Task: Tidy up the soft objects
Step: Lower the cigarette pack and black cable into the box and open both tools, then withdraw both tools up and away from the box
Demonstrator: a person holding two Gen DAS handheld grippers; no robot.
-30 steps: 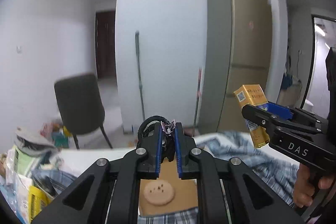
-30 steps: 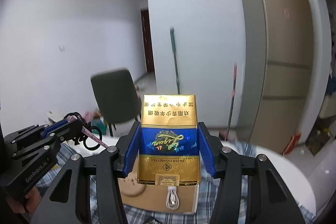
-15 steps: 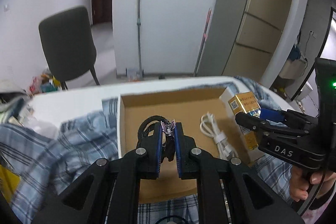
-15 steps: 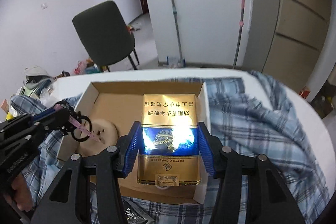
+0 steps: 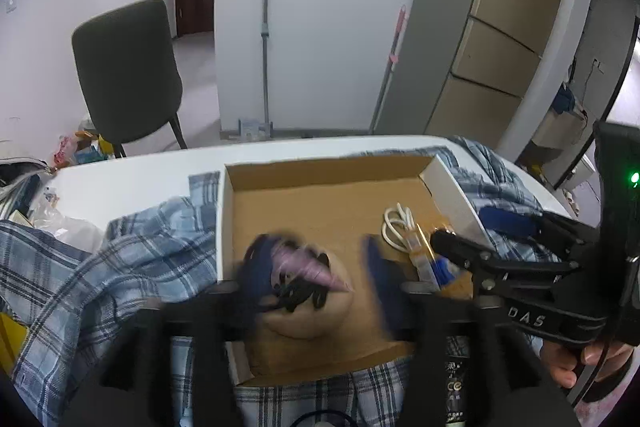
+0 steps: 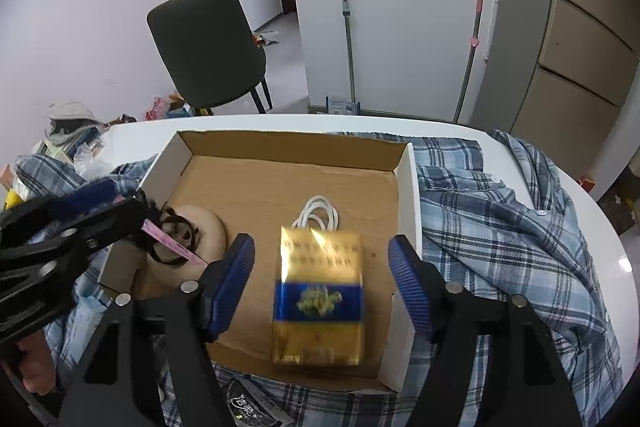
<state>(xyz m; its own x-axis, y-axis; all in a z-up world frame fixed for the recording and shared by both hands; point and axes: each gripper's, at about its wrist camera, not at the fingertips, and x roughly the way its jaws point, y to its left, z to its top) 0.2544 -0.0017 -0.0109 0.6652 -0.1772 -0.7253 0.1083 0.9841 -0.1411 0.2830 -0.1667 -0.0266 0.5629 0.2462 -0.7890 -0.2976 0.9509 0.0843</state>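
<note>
Both jaws have just been opening: the right gripper [image 6: 320, 287] stands wide around the gold-and-blue cigarette pack [image 6: 319, 297] in the brown cardboard box [image 6: 404, 183], the left gripper [image 5: 312, 275] around a black hair tie with pink tag [image 5: 304, 283].

- Gold-and-blue cigarette pack [image 6: 318, 297]: lies flat in the cardboard box [image 6: 404, 195], right half, partly over a coiled white cable [image 6: 318, 211].
- Black hair ties with pink clip [image 6: 172, 239]: rest on a round beige pad [image 6: 204, 227], box's left side.

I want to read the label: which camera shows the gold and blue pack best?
The right wrist view: the pack lies whole in the box. The left wrist view shows only a blurred sliver behind the other gripper.
</note>
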